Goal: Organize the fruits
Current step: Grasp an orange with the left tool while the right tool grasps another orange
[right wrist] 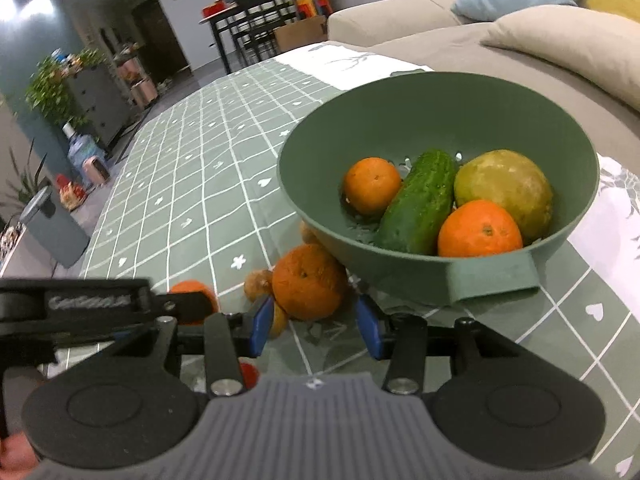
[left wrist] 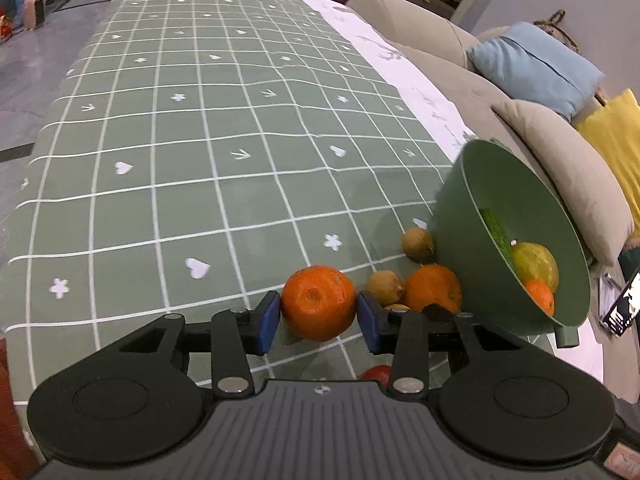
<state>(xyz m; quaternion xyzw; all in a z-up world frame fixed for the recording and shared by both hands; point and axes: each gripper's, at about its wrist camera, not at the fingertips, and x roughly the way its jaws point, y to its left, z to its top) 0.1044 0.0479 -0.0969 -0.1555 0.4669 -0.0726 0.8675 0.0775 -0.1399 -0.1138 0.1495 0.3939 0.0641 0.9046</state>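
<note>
In the left wrist view my left gripper (left wrist: 318, 320) has its blue pads touching both sides of an orange (left wrist: 319, 302) that rests on the green checked tablecloth (left wrist: 180, 140). To its right lie a second orange (left wrist: 433, 287) and two small brown fruits (left wrist: 385, 287), beside the green colander bowl (left wrist: 480, 184). In the right wrist view my right gripper (right wrist: 316, 326) is open, its pads on either side of that second orange (right wrist: 308, 282) without touching it. The bowl (right wrist: 400, 120) holds two oranges (right wrist: 479, 229), a cucumber (right wrist: 418, 200) and a yellow-green fruit (right wrist: 505, 188).
A beige sofa (left wrist: 420, 28) with blue (left wrist: 536, 64) and yellow cushions runs along the table's right side. A small red fruit (left wrist: 376, 372) lies under the left gripper. The left gripper's body (right wrist: 88, 304) shows at the left of the right wrist view.
</note>
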